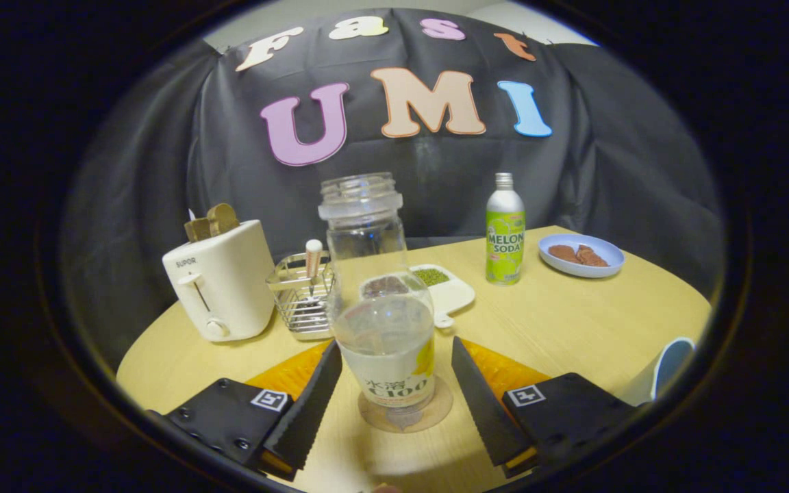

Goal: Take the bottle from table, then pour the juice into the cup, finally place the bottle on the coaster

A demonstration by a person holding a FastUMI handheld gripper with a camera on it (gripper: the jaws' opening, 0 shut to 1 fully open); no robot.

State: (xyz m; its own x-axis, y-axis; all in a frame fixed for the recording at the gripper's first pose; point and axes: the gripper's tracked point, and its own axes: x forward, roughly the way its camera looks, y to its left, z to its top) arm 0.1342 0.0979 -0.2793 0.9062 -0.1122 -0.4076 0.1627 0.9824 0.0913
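Fig.: gripper [394,383] w/ fingers spread wide, straddling but not touching the clear bottle [382,322]. Bottle stands upright, uncapped, on the round coaster [406,414] near the tabletop's [572,322] front edge, a gap showing on each side. Cup [668,366] sits at the right edge, partly cut off. Behind: toaster [220,281] at left edge, wire basket [298,301], soda can [505,229] and plate [581,255] toward the back. Judged step: release/retreat after placing. To do it well: keep fingers apart, pull straight back w/o grazing the bottle, since it is tall and could tip.
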